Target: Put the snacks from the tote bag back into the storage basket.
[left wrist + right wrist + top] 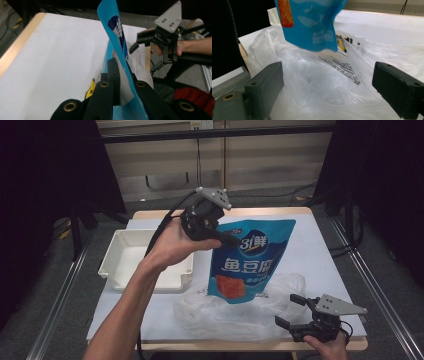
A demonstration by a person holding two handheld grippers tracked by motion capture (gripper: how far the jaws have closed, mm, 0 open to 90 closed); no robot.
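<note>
The left gripper (220,236) has its jaws clamped on the top edge of the blue pouch (247,265), which hangs above the clear plastic bag (225,312). Beside that bag, the right gripper (291,311) waits, jaws apart.

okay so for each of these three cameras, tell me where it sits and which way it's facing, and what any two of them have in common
High view: above the person's side, looking forward and down on the table; shows both forearms, left tool gripping the blue pouch, right tool open.
Left gripper view: rides the left tool, looking along its jaws, shut on the pouch's edge, across to the right tool.
Right gripper view: rides the right tool, facing the clear plastic bag between its open jaws.
Shared: all three show the blue pouch.
</note>
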